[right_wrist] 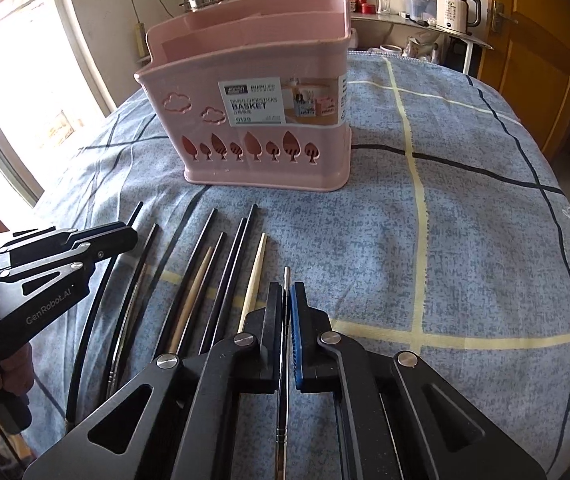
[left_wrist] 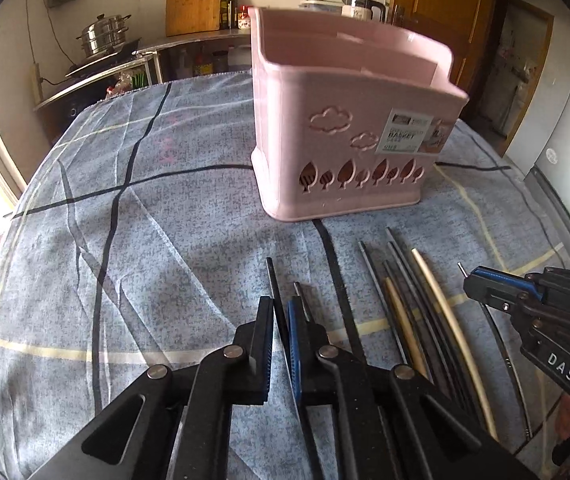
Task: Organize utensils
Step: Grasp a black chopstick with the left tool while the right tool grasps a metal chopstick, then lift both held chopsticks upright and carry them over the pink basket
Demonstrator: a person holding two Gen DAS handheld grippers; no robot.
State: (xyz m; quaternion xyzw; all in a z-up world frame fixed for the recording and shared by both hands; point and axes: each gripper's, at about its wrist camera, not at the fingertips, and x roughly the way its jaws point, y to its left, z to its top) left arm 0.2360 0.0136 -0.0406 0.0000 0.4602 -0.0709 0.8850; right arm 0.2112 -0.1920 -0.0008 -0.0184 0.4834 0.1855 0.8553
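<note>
A pink divided chopstick basket point(left_wrist: 345, 140) point(right_wrist: 265, 160) stands upright on the blue checked tablecloth, beyond both grippers. Several loose chopsticks point(left_wrist: 417, 320) point(right_wrist: 205, 280), black and pale wooden, lie side by side on the cloth in front of it. My left gripper point(left_wrist: 281, 304) point(right_wrist: 131, 236) is shut on a black chopstick point(left_wrist: 273, 280) whose tip pokes out past the pads. To the right of the row, my right gripper point(right_wrist: 286, 290) point(left_wrist: 469, 280) is shut on a metal chopstick point(right_wrist: 287, 274). Both grippers hover just above the cloth.
The tablecloth point(right_wrist: 465, 240) covers a round table that drops off at left and right. Behind it are a counter with a steamer pot point(left_wrist: 103, 36), a cutting board point(left_wrist: 193, 0), a kettle point(right_wrist: 453, 8) and a wooden door point(right_wrist: 537, 60). A hand point(right_wrist: 13, 368) holds the left gripper.
</note>
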